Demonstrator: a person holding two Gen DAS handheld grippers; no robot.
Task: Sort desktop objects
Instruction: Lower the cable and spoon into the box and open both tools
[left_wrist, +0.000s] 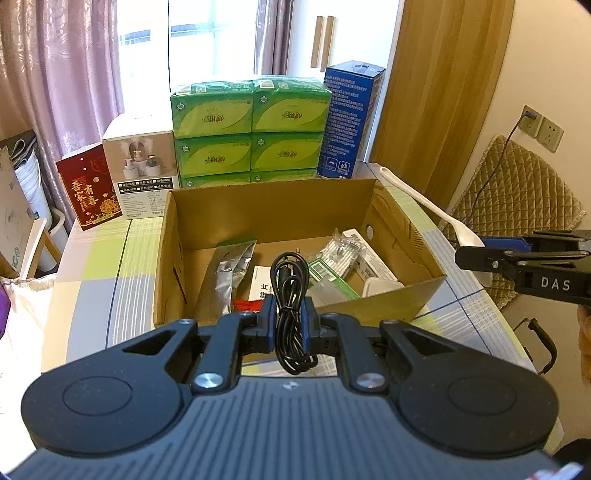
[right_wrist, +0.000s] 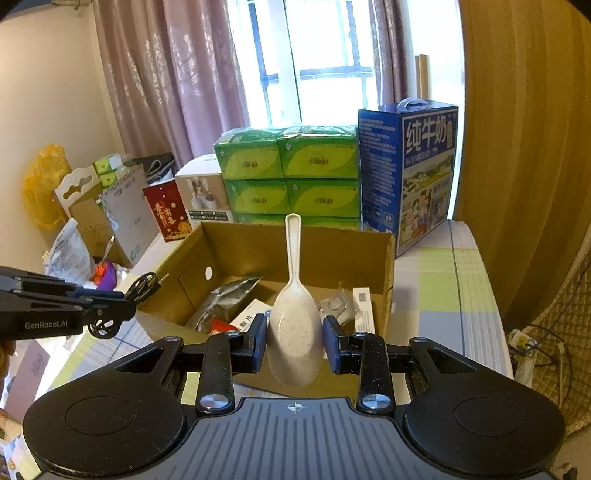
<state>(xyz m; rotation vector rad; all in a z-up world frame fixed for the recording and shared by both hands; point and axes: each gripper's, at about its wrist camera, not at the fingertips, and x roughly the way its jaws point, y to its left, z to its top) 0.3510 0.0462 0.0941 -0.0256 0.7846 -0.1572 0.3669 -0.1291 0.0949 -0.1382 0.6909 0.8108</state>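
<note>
Left gripper (left_wrist: 289, 325) clamps a coiled black cable (left_wrist: 290, 295), glossy loops sticking out past both ends of the pads, held above the near wall of the cardboard box (left_wrist: 271, 206). Right gripper (right_wrist: 294, 345) pinches the speckled off-white rice spoon (right_wrist: 294, 325) by its oval bowl, handle pointing forward over the box. Box is open-topped and holds a silver foil pouch (left_wrist: 231, 266), a clear packet (left_wrist: 338, 254) and white cartons (left_wrist: 369, 258). Bare checked tablecloth (left_wrist: 92, 273) flanks both sides.
</note>
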